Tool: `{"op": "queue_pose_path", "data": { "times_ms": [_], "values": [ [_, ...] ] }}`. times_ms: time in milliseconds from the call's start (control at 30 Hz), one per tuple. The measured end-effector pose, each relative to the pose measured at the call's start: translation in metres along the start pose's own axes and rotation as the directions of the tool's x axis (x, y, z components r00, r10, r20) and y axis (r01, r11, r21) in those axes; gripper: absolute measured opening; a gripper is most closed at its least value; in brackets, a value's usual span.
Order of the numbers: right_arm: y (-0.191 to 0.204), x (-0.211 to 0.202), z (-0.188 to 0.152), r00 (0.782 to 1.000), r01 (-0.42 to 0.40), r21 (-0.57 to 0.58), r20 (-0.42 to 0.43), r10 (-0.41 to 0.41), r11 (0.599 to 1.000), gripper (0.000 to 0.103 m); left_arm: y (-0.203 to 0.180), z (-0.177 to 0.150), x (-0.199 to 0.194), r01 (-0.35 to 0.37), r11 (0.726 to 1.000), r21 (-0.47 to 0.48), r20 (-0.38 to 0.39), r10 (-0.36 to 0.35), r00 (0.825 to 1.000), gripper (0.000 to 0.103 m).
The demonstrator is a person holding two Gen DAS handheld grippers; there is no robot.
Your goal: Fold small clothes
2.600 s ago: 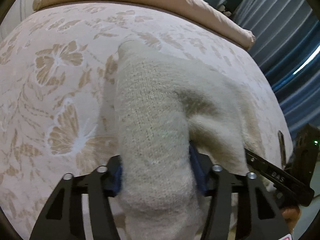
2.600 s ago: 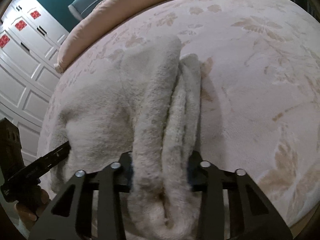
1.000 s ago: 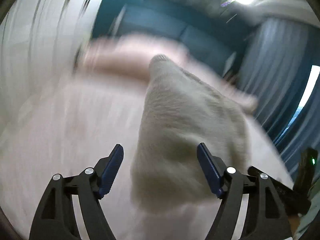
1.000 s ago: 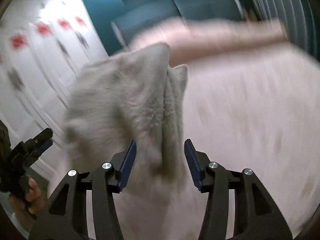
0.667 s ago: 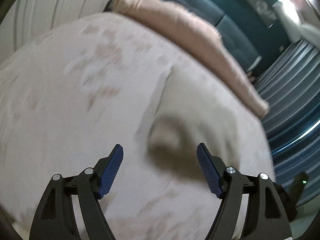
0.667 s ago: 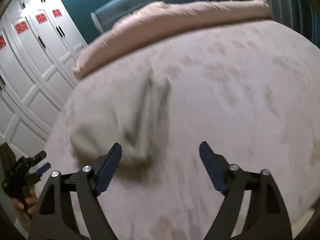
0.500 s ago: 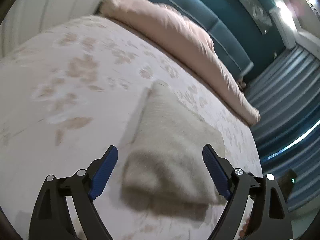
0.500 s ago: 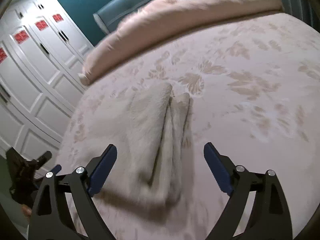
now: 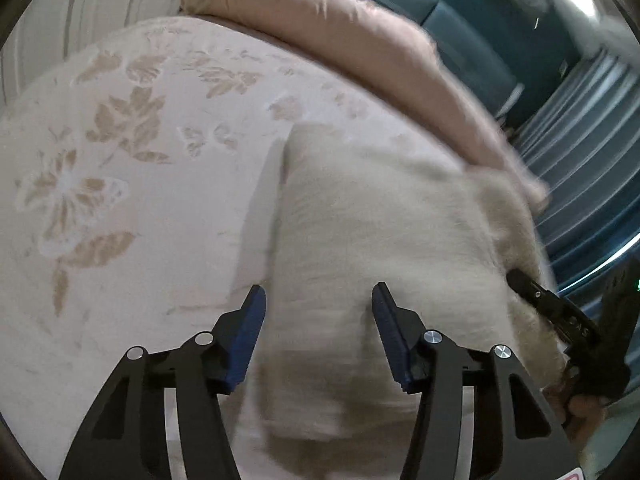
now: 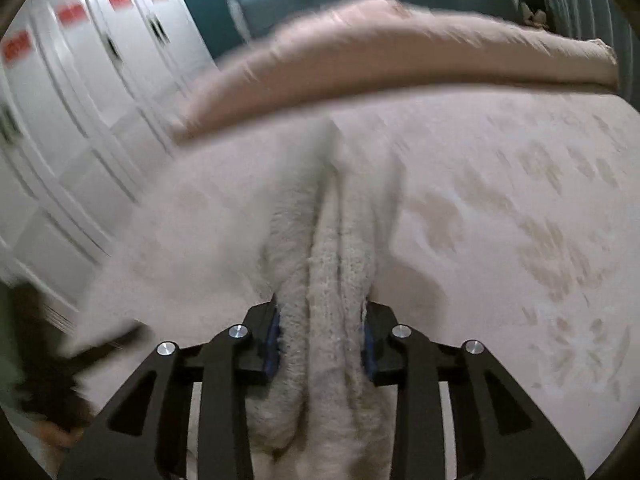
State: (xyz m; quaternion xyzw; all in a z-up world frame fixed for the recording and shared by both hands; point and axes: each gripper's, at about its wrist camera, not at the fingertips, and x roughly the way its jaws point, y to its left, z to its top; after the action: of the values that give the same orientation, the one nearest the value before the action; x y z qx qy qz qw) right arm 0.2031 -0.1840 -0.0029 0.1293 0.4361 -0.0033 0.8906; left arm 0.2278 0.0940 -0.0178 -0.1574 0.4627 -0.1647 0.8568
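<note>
A cream knitted garment point(image 9: 372, 216) lies folded on a floral bedspread point(image 9: 120, 184), below a pink rolled duvet point(image 9: 360, 44). The left gripper point(image 9: 318, 332) hangs over the garment's near left edge, its blue-padded jaws spread partway apart with nothing between them. At the garment's other side, the right gripper point(image 10: 320, 334) has its jaws pressed onto a bunched stack of the knit's folds point(image 10: 324, 280). White wardrobe doors point(image 10: 68, 92) blur behind.
</note>
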Motion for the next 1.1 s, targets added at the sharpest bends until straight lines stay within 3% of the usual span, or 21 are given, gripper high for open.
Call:
{"op": "queue_pose_path", "data": {
  "times_ms": [33, 67, 167, 233, 300, 367, 467, 633, 767, 967, 1100],
  "values": [
    [-0.005, 0.022, -0.005, 0.996, 0.047, -0.004, -0.070, -0.048, 0.999, 0.034, -0.002, -0.003, 0.013, -0.008, 1.000, 0.020, -0.019, 0.009, 1.000, 0.060],
    [-0.010, 0.033, -0.012, 0.994, 0.064, 0.001, -0.087, -0.063, 0.998, 0.036, -0.004, -0.004, 0.019, -0.010, 1.000, 0.023, -0.021, 0.010, 1.000, 0.060],
    [-0.012, -0.010, -0.007, 1.000, 0.030, 0.083, 0.006, -0.031, 0.996, 0.036, -0.025, -0.008, 0.001, -0.100, 0.991, 0.083, 0.040, 0.097, 0.994, 0.056],
    [-0.005, -0.050, -0.011, 0.995, 0.002, 0.073, 0.103, -0.009, 0.997, 0.036, -0.041, -0.011, -0.021, -0.139, 0.979, 0.149, 0.093, 0.126, 0.988, 0.053],
    [0.003, -0.069, -0.020, 0.991, -0.005, 0.048, 0.135, -0.001, 0.999, 0.036, -0.057, -0.019, -0.041, -0.181, 0.962, 0.204, 0.157, 0.150, 0.976, 0.054],
    [0.006, -0.059, -0.033, 0.997, -0.013, 0.025, 0.072, 0.011, 1.000, 0.035, -0.062, -0.023, -0.039, -0.183, 0.959, 0.217, 0.131, 0.157, 0.979, 0.054],
    [0.000, -0.015, -0.059, 0.996, 0.052, 0.004, -0.070, -0.052, 0.999, 0.034, -0.054, -0.031, -0.004, -0.205, 0.956, 0.208, 0.045, 0.200, 0.979, 0.055],
    [0.012, -0.064, -0.066, 0.998, 0.040, 0.023, 0.055, -0.041, 0.999, 0.034, -0.048, -0.048, -0.003, -0.229, 0.955, 0.189, 0.048, 0.224, 0.973, 0.056],
    [0.002, -0.025, -0.084, 0.991, 0.129, -0.001, -0.048, -0.128, 0.992, 0.034, -0.054, -0.052, 0.002, -0.268, 0.942, 0.203, 0.042, 0.265, 0.963, 0.056],
    [0.016, -0.079, -0.084, 0.990, 0.125, 0.021, 0.067, -0.126, 0.992, 0.036, -0.071, -0.063, -0.018, -0.341, 0.903, 0.260, 0.091, 0.329, 0.940, 0.055],
    [0.014, -0.096, -0.102, 0.984, 0.153, 0.058, 0.084, -0.157, 0.987, 0.039, -0.074, -0.078, -0.027, -0.373, 0.890, 0.260, 0.096, 0.361, 0.928, 0.056]
  ]
}}
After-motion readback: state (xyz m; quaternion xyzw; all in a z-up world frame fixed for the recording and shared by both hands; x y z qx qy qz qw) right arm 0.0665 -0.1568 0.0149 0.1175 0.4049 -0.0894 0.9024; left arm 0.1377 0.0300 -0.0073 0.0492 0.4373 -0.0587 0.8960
